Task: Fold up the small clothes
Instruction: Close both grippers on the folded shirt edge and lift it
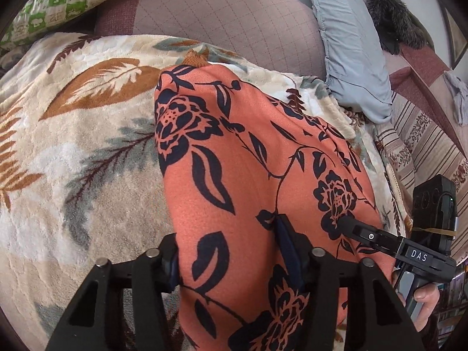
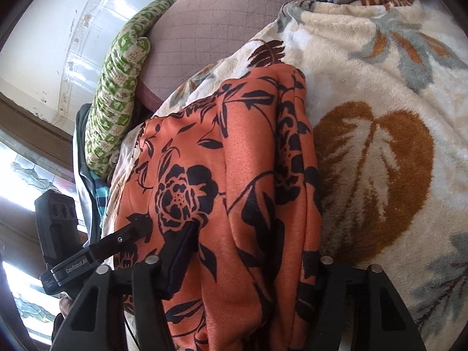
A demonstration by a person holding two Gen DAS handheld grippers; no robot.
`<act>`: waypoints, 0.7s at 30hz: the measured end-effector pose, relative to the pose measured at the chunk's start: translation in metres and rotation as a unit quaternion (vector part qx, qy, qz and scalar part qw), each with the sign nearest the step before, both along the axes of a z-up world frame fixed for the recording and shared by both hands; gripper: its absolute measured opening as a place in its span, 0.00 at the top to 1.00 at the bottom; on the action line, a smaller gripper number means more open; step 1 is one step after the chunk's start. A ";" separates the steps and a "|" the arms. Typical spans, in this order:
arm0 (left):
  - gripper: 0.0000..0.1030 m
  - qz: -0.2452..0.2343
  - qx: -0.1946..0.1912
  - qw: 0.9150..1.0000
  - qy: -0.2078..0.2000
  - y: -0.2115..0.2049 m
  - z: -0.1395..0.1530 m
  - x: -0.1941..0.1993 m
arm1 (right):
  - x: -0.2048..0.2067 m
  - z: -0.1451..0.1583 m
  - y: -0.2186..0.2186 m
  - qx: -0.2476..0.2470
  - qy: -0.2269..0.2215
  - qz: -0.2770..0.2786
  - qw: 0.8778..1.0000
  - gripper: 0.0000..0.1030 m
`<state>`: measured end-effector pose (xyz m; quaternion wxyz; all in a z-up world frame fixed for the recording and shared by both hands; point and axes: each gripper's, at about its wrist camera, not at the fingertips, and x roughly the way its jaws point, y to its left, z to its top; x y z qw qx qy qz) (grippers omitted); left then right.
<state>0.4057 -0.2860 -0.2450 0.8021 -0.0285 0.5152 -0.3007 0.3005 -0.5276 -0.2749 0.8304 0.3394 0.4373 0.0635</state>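
Left tool [image 1: 231,251]: clamped on orange floral fleece garment [image 1: 263,161].
Right tool [image 2: 248,266]: clamped on the same garment.
Blanket [image 1: 87,146]: cream, leaf-patterned plush, beneath.

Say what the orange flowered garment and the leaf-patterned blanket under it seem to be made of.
Orange flowered garment: seemingly a soft, matte knit or brushed fabric, with a fine grainy surface and rounded folds. Leaf-patterned blanket: likely plush fleece, with deep fuzzy pile and a slight sheen.
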 end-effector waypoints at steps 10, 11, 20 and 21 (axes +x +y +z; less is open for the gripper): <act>0.67 0.025 0.006 0.999 -0.040 0.021 0.022 -0.008 | -0.006 0.056 0.042 -0.103 -0.047 0.013 0.994 0.69; 0.67 0.029 0.005 0.998 -0.047 0.027 0.028 -0.010 | -0.005 0.061 0.048 -0.109 -0.052 0.017 0.993 0.70; 0.67 0.060 0.038 0.988 -0.138 0.087 0.086 -0.041 | -0.008 0.102 0.107 -0.109 -0.111 0.051 0.986 0.70; 0.67 0.064 0.043 0.986 -0.147 0.094 0.092 -0.045 | -0.009 0.107 0.115 -0.109 -0.118 0.056 0.985 0.70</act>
